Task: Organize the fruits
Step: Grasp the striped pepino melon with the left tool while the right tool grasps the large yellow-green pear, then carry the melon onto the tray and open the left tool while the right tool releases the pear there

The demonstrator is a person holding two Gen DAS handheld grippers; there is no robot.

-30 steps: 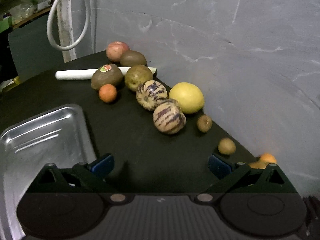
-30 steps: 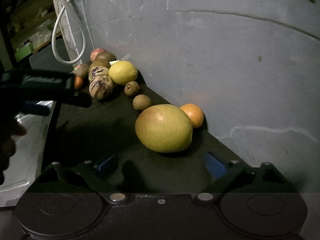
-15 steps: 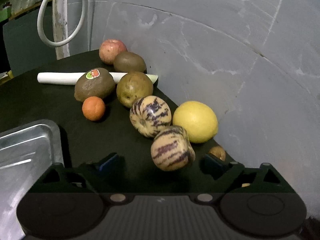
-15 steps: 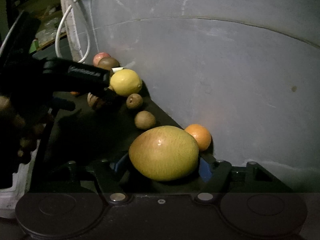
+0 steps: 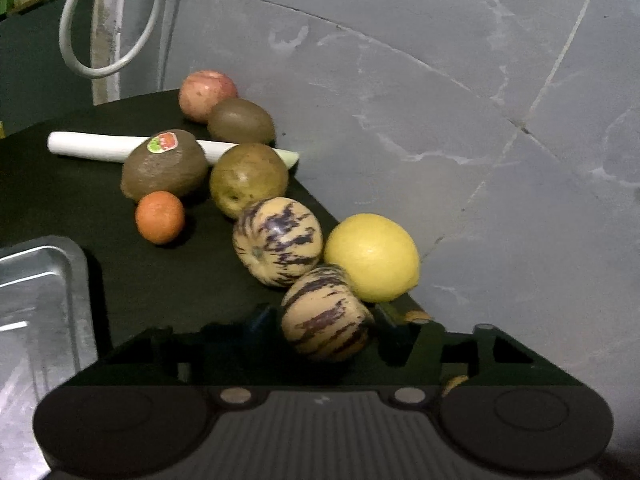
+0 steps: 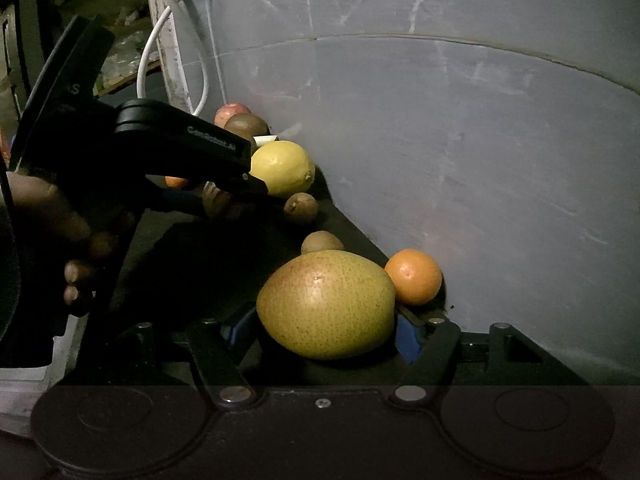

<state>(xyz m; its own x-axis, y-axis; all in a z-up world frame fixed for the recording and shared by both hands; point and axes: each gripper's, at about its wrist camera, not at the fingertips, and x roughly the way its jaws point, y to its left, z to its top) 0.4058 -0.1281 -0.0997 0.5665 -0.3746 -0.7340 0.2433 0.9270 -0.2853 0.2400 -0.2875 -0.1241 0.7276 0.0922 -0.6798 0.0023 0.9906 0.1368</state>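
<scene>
fruits lie in a row along the wall [image 5: 460, 120], tray [image 5: 40, 280] at the left.

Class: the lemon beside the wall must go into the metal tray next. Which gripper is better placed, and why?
Left. The left gripper sits right beside the lemon and tray, though closing around a striped melon; the right gripper is closing around the mango, farther off.

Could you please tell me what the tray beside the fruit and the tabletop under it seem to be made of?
Tray: bare metal, probably steel or aluminium; it is silvery with bright streaked reflections and a rolled rim. Tabletop: a matte black surface, perhaps rubber or a coated board; it shows no shine or grain, so the exact material stays open.
</scene>
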